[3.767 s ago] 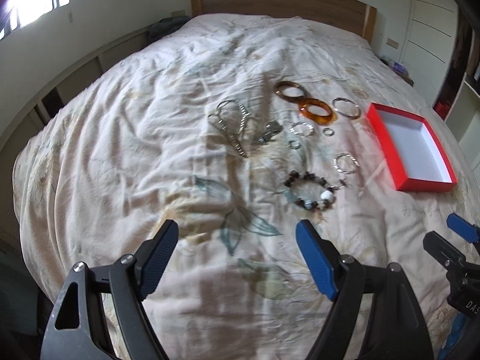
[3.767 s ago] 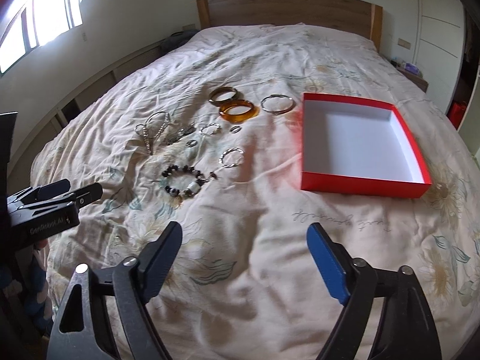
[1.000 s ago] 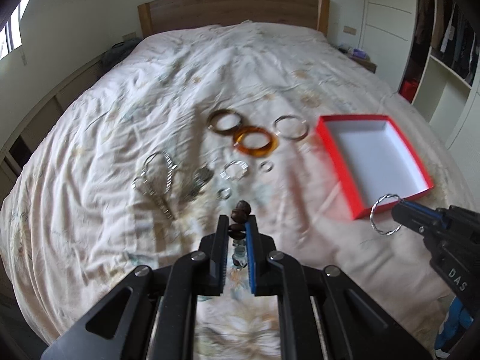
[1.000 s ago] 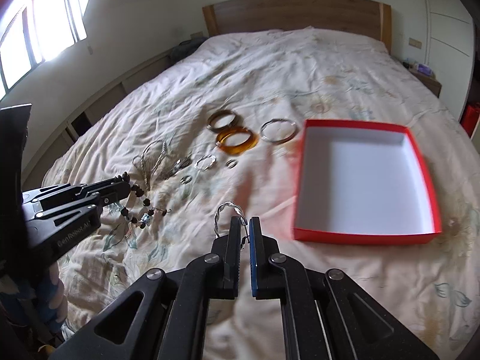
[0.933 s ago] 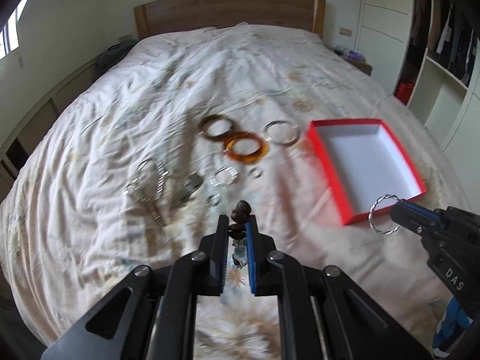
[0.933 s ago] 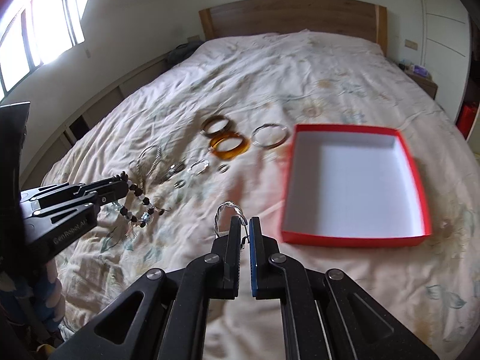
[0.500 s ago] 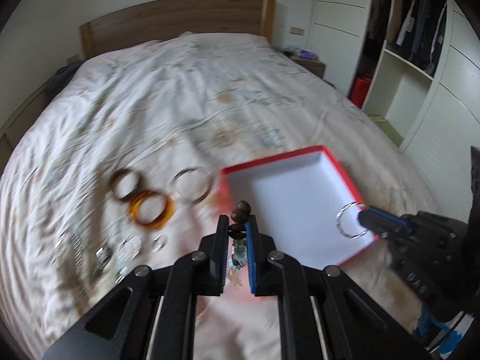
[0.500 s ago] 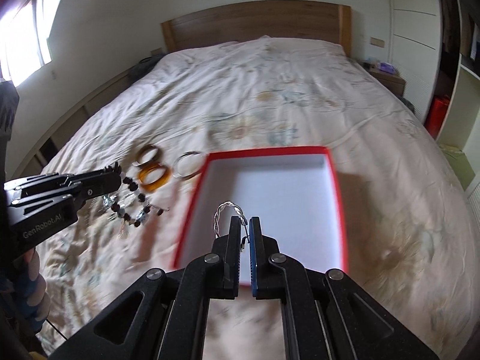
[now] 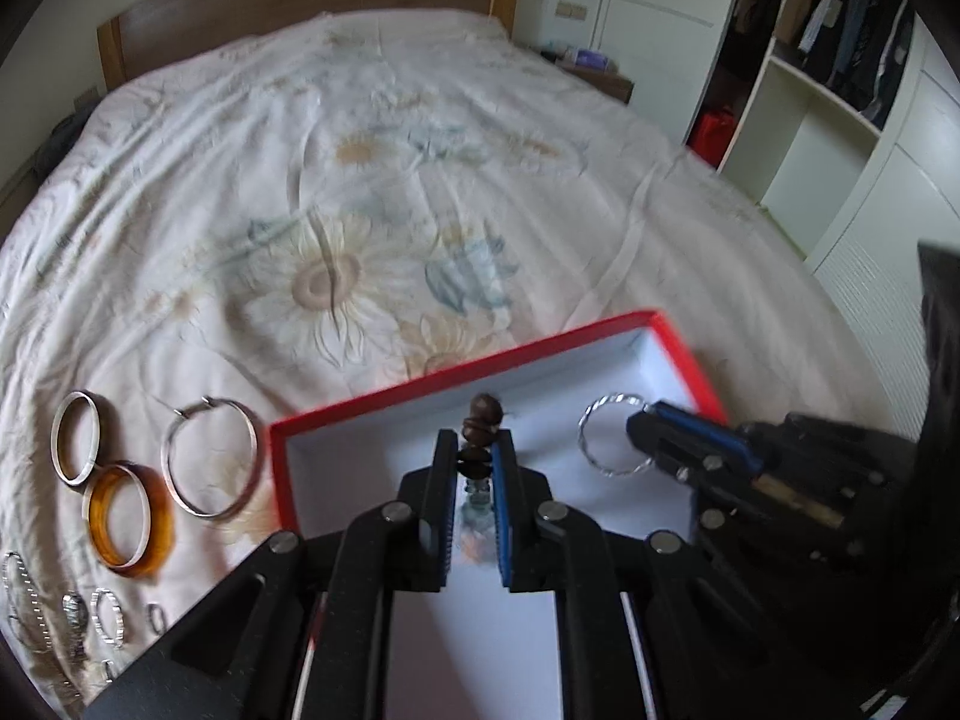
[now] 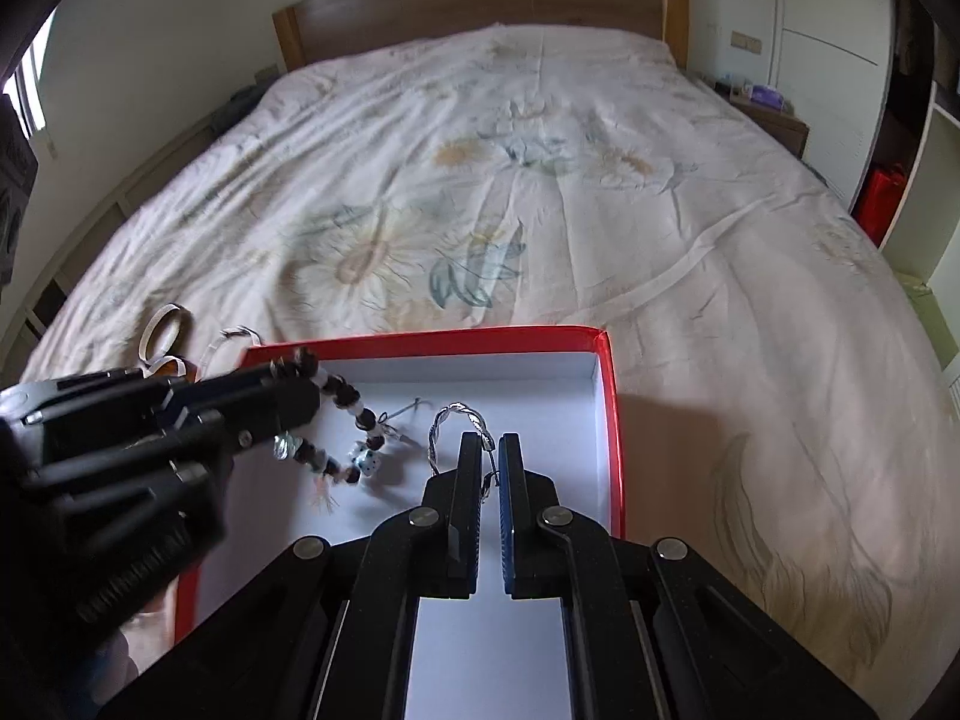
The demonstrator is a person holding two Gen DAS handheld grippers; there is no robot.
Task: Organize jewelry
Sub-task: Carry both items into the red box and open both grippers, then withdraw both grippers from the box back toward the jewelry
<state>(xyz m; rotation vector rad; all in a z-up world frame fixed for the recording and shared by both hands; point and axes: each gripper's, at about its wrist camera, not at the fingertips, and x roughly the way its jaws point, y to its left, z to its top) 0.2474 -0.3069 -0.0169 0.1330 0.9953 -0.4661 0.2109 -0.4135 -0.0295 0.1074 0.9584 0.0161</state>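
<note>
My left gripper point(image 9: 474, 450) is shut on a dark beaded bracelet point(image 9: 483, 414) and holds it over the red box point(image 9: 336, 417) with the white floor. In the right wrist view the bracelet point(image 10: 348, 414) hangs from the left gripper point(image 10: 288, 384) above the box point(image 10: 606, 396). My right gripper point(image 10: 491, 450) is shut on a twisted silver ring bracelet point(image 10: 459, 420), also over the box. In the left wrist view this bracelet point(image 9: 612, 441) sticks out of the right gripper point(image 9: 642, 420).
On the flowered bedspread left of the box lie a large silver hoop point(image 9: 210, 459), an amber bangle point(image 9: 129, 516), a brown bangle point(image 9: 75, 438) and several small silver pieces point(image 9: 105, 612). A wooden headboard point(image 9: 300, 6) stands far back. Wardrobe shelves point(image 9: 828, 108) stand at the right.
Both grippers have moved right and forward with their bracelets, from over the bedspread to above the inside of the red box. Both stay shut.
</note>
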